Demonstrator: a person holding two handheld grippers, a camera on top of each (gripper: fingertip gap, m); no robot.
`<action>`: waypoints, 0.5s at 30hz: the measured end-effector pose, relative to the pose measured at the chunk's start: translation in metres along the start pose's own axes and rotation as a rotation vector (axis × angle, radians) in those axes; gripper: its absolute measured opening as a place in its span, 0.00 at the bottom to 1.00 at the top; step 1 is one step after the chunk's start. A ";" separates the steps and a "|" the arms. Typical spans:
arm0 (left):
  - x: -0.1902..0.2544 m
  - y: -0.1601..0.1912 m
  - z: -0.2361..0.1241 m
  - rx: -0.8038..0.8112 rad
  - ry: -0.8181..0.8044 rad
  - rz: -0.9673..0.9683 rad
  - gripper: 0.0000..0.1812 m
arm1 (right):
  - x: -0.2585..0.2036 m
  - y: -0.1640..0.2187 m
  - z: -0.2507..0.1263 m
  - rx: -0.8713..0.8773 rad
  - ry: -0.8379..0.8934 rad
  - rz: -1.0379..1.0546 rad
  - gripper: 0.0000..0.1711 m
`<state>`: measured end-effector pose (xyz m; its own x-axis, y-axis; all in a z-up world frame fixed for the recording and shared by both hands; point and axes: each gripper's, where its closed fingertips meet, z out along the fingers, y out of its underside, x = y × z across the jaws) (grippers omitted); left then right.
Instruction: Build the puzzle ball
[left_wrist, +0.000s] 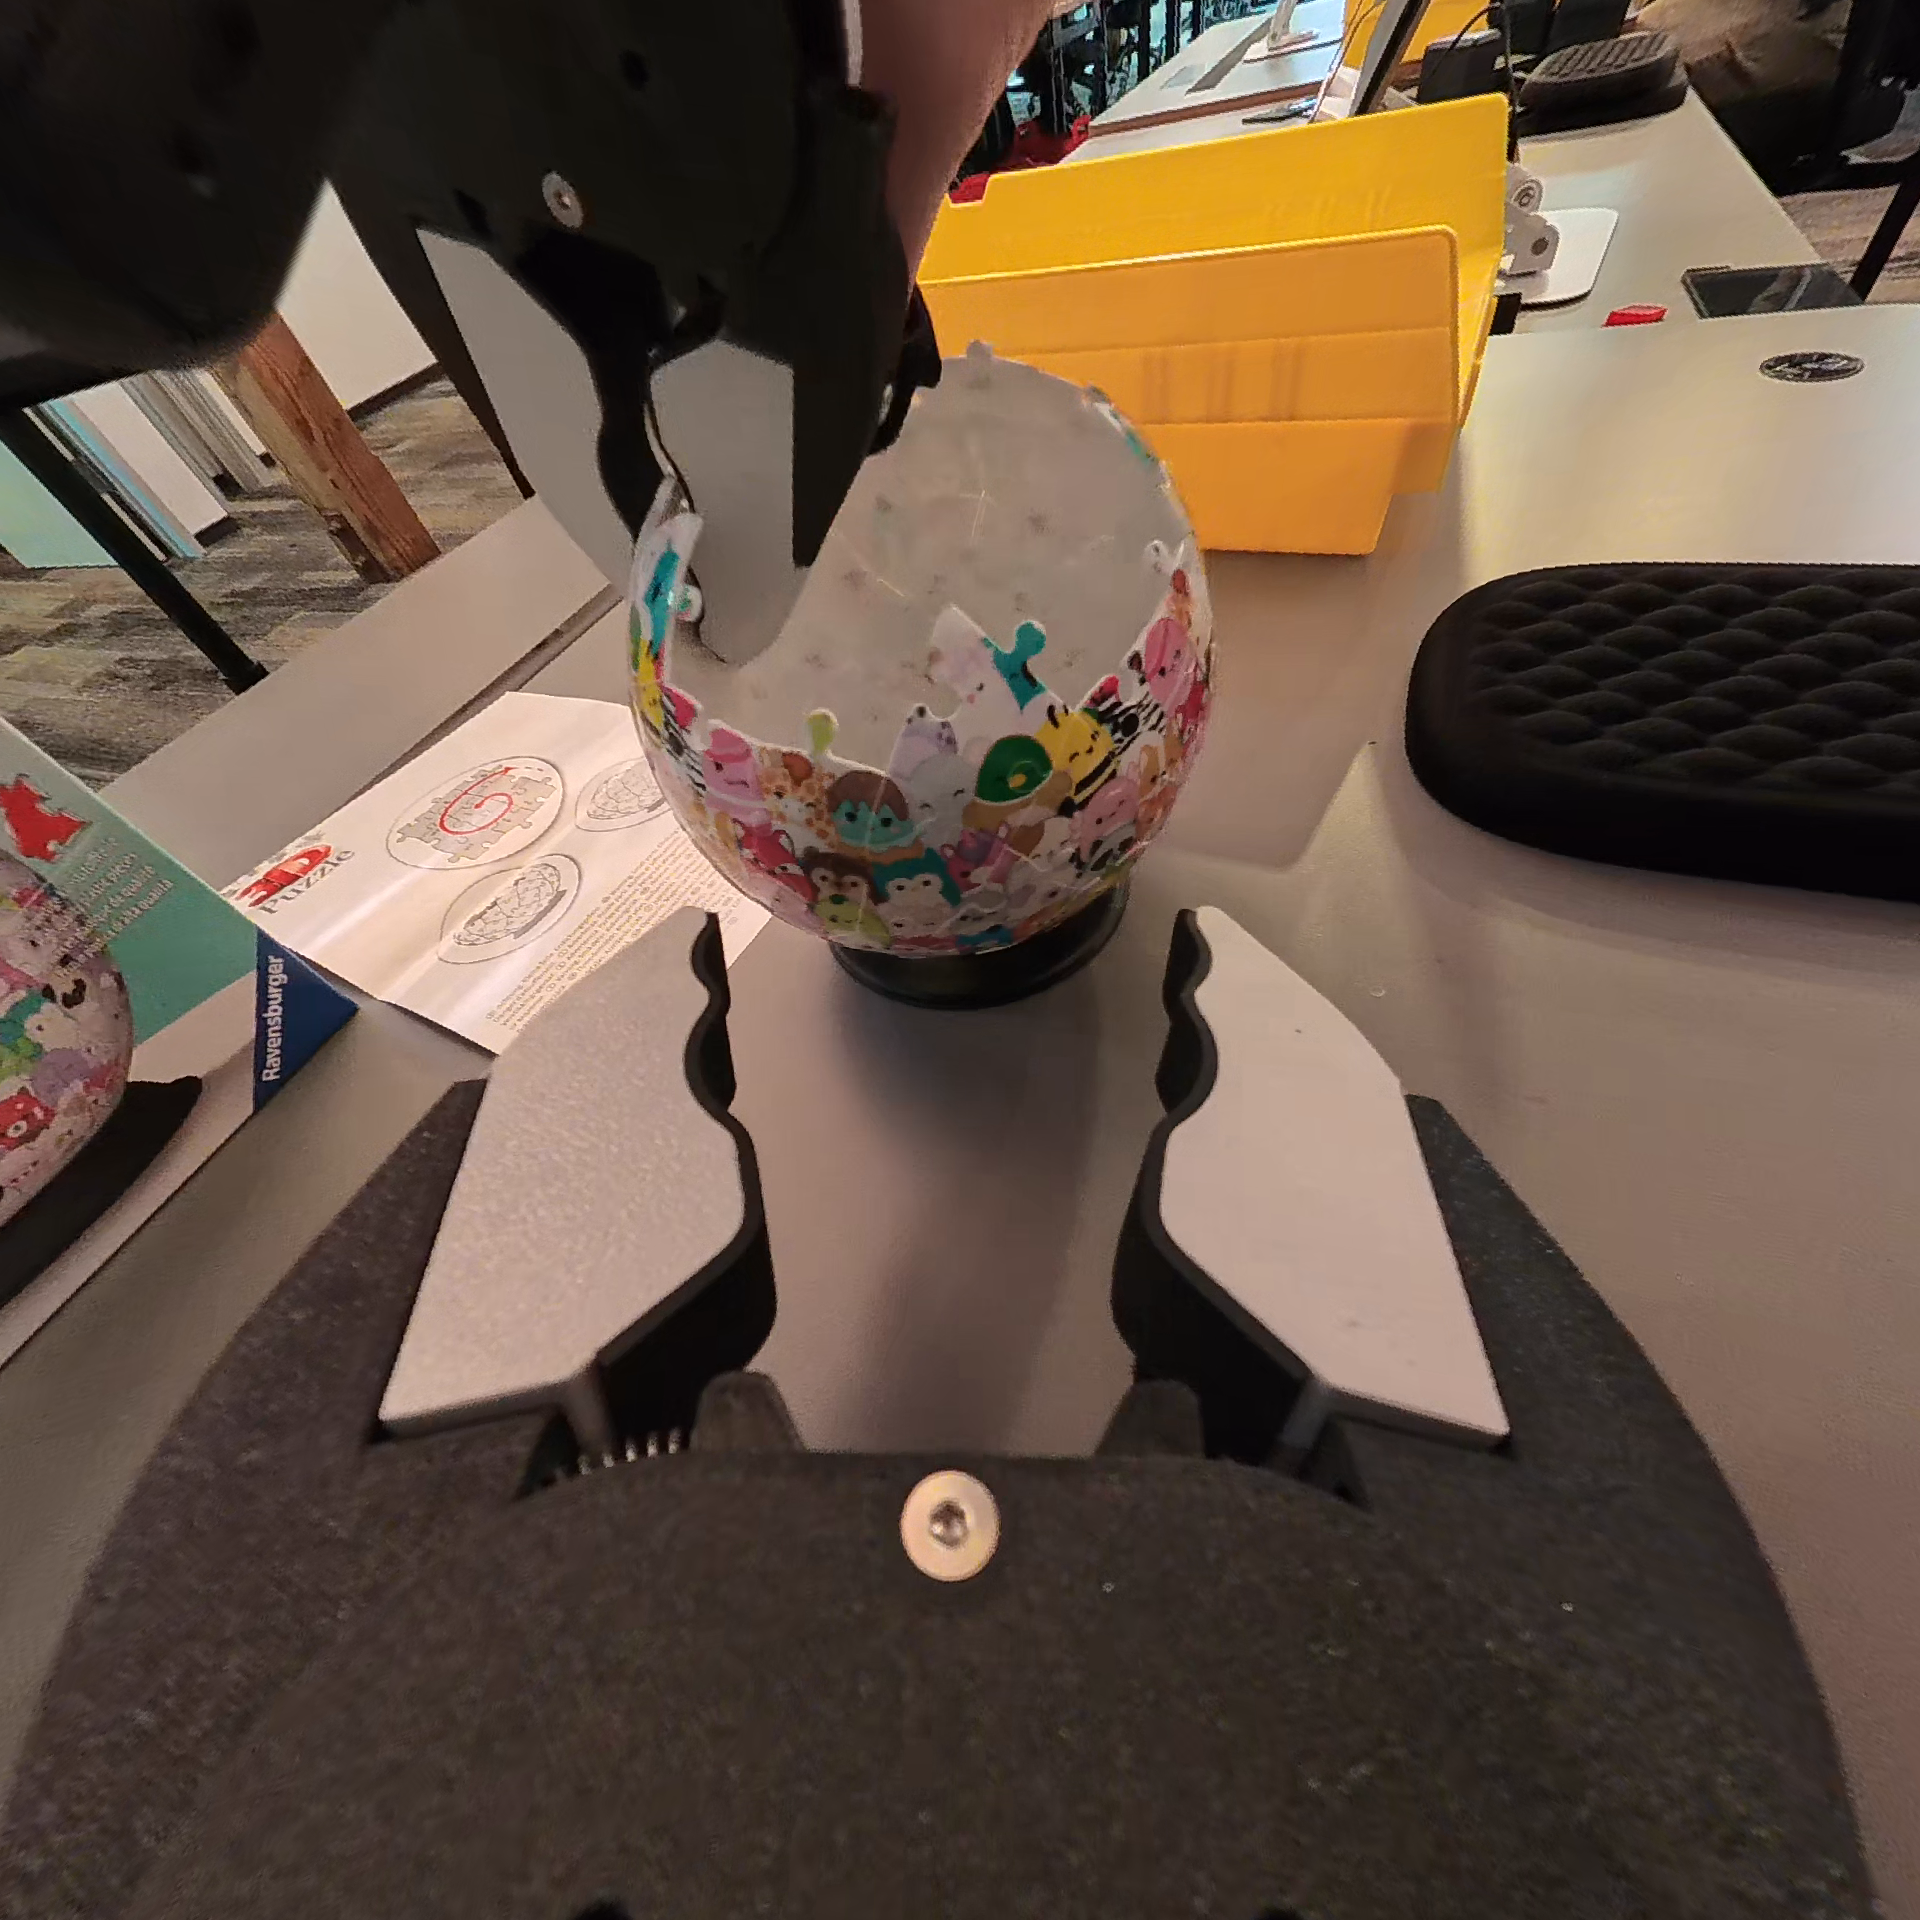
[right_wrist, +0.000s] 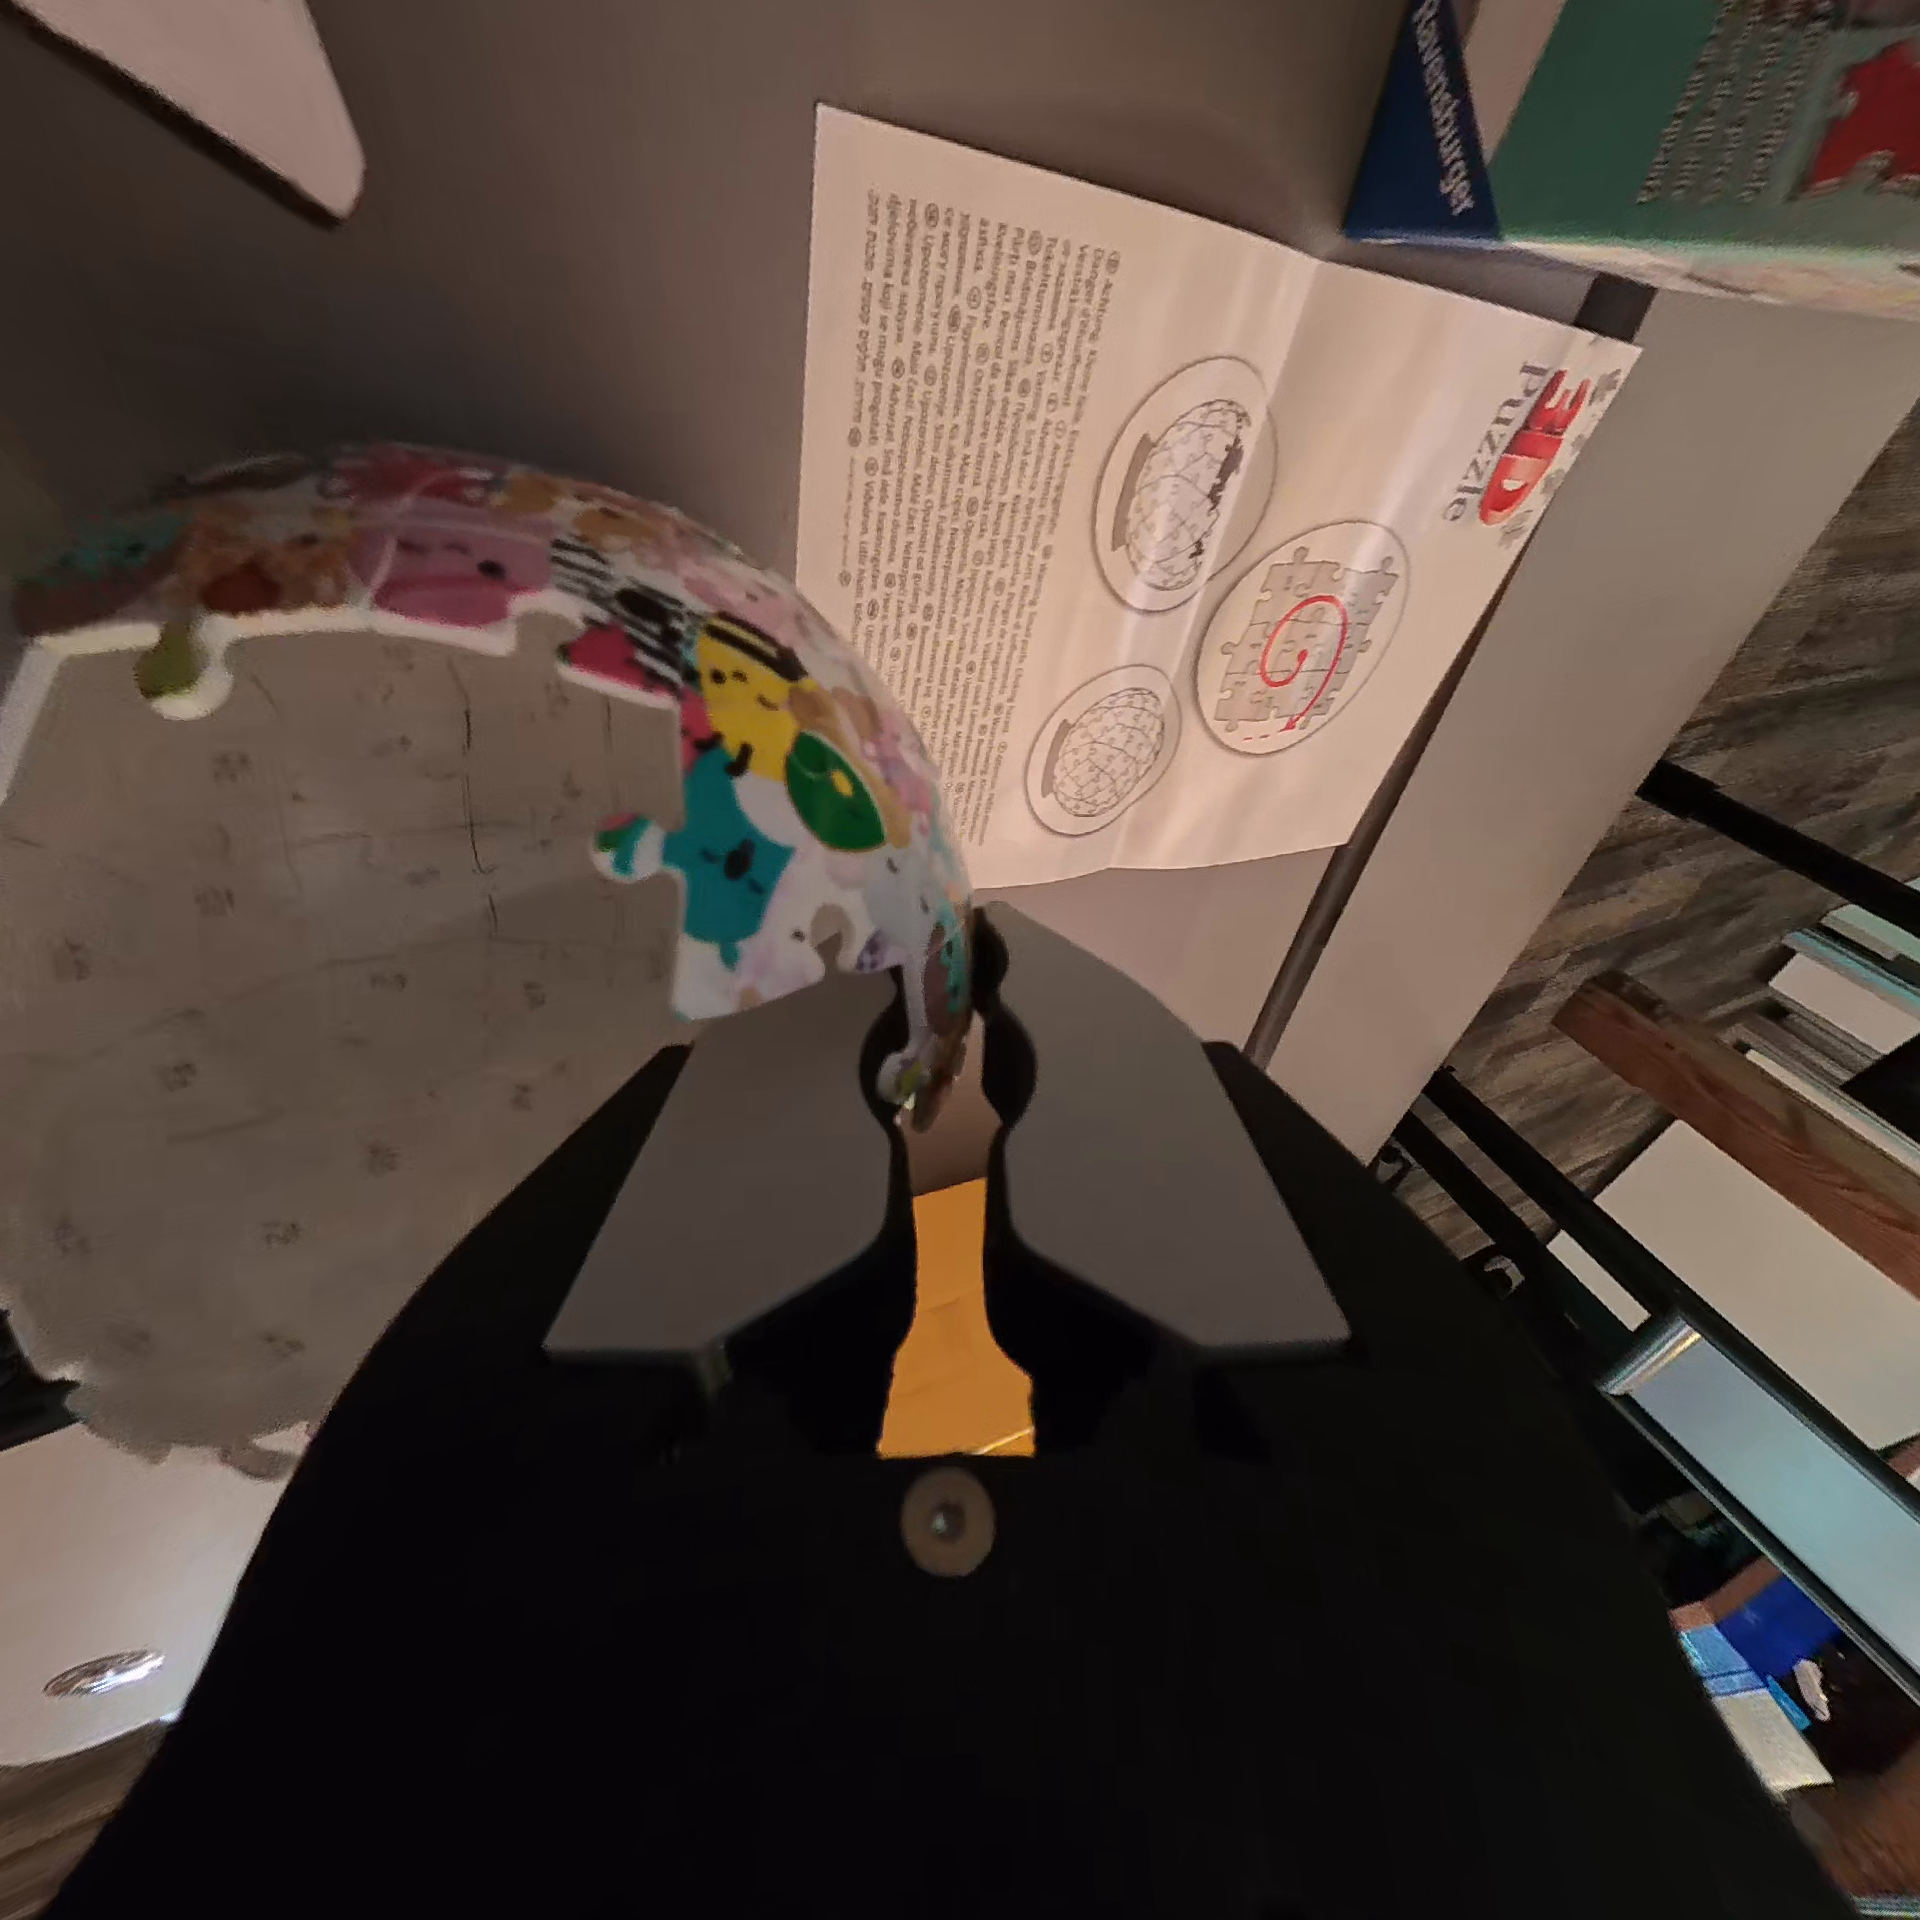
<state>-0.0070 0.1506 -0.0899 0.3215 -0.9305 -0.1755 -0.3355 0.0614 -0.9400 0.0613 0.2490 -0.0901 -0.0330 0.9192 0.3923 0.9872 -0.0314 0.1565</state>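
- Far left on the grey table (left_wrist: 1558, 1091): the teal cardboard puzzle box (left_wrist: 125, 935), then the white folded instruction sheet (left_wrist: 488, 852) beside it.
- The right gripper (right_wrist: 940, 997) comes in from upper left, pinched nearly closed on a colourful curved puzzle piece (right_wrist: 935, 1023) right at the shell's rim.
- Centre: the half-built, cartoon-printed plastic puzzle ball (left_wrist: 925, 790) sits on its black ring stand (left_wrist: 977, 961).
- The left gripper (left_wrist: 940, 1029) is wide open, empty, just short of the ball.
- Looks light, thin and popping-apart fragile imo, so cradle the finished lower half, not the jagged edge.
- Right: yellow plastic bins (left_wrist: 1247, 343), black quilted pad (left_wrist: 1683, 717).
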 end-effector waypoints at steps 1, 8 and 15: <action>0.000 0.000 0.000 0.000 0.000 0.000 0.44 | 0.000 0.000 0.000 -0.002 -0.002 0.004 0.05; 0.000 0.000 0.000 0.001 -0.001 0.000 0.45 | 0.007 -0.001 -0.007 0.038 0.051 0.028 0.19; -0.002 -0.002 -0.003 0.018 0.003 -0.036 0.45 | 0.020 0.002 -0.064 0.239 0.264 0.124 0.30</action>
<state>-0.0097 0.1514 -0.0863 0.3300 -0.9334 -0.1408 -0.3079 0.0345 -0.9508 0.0529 0.2422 -0.0242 0.0807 0.7803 0.6202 0.9938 -0.0150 -0.1104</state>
